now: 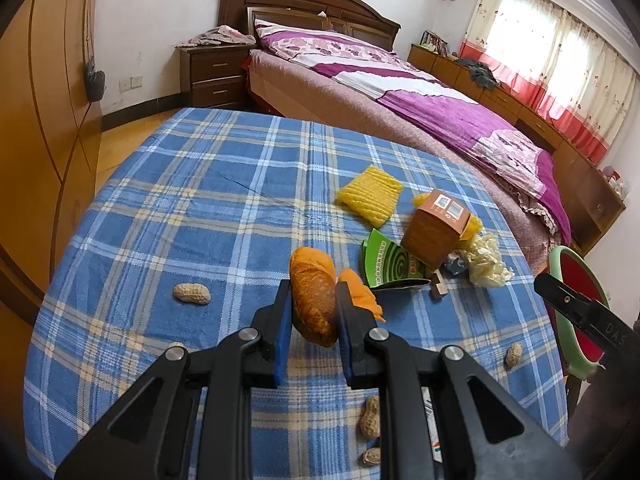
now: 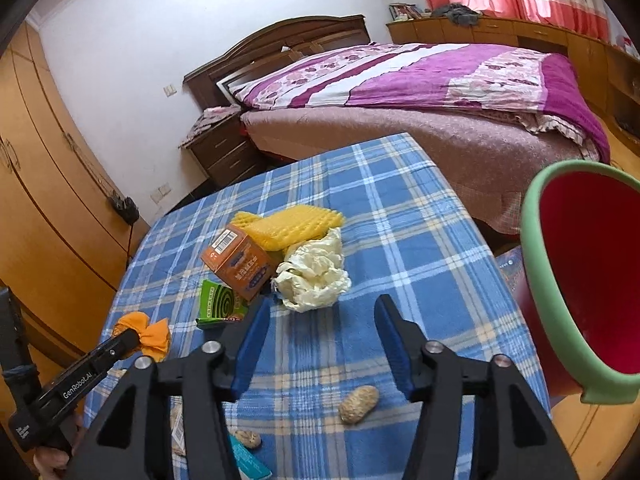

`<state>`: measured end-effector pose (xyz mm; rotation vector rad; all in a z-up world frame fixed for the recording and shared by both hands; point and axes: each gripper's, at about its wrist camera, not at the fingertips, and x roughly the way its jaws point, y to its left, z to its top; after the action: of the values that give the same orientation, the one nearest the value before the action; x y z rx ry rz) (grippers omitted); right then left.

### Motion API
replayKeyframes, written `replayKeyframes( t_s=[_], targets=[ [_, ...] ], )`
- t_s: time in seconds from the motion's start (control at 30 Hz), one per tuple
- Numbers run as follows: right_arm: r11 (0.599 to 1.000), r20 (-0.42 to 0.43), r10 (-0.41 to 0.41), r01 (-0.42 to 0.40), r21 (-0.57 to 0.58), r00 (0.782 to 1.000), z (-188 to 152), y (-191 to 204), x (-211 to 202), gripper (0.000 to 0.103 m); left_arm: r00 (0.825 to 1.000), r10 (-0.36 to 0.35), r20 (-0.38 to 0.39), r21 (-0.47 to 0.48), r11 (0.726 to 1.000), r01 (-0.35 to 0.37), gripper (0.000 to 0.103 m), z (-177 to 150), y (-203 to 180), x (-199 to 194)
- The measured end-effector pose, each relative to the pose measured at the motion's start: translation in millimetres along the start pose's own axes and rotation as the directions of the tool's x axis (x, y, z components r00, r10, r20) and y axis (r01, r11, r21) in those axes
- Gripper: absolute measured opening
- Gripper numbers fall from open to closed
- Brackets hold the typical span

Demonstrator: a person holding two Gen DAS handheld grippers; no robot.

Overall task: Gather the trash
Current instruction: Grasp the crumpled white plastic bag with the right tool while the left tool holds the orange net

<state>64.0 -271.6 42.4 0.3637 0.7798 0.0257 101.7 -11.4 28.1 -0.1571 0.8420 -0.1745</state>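
Left gripper (image 1: 312,300) clamps the orange net (image 1: 314,300); right gripper (image 2: 322,312) hangs open over the table (image 2: 400,200).

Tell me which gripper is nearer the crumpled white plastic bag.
Right. The right gripper hangs open just in front of the crumpled white plastic bag. The left gripper is farther off to its left, shut on an orange foam net.

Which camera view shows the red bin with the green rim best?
The right wrist view: the red bin fills its right side, rim and inside plain. The left wrist view shows only a sliver at the right edge, behind the right tool.
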Motion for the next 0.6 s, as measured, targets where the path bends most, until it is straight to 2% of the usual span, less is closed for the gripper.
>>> replayKeyframes(
  t_s=[0.17,0.5,0.57,0.6],
  targets=[
    [1.000,-0.038,-0.010,0.010,-0.008,0.999,5.0,7.1,21.7,0.070,1.000,-0.002,-0.020,-0.008,1.000,0.001,0.020,-0.7,3.1,10.4],
    [1.000,-0.104,-0.022,0.022,-0.003,0.994,12.2,9.7,62.6,0.070,0.999,-0.007,-0.043,-0.018,1.000,0.006,0.020,0.5,8.6,27.0],
    [1.000,-0.115,-0.021,0.022,0.004,0.993,12.3,7.9,67.2,0.064,0.999,-0.008,-0.046,-0.019,1.000,0.007,0.020,0.2,9.1,28.7],
    [1.000,-0.124,-0.022,0.023,0.001,0.992,11.8,7.4,69.6,0.053,0.999,-0.008,-0.047,-0.019,1.000,0.008,0.020,0.3,9.1,29.1]
  ],
)
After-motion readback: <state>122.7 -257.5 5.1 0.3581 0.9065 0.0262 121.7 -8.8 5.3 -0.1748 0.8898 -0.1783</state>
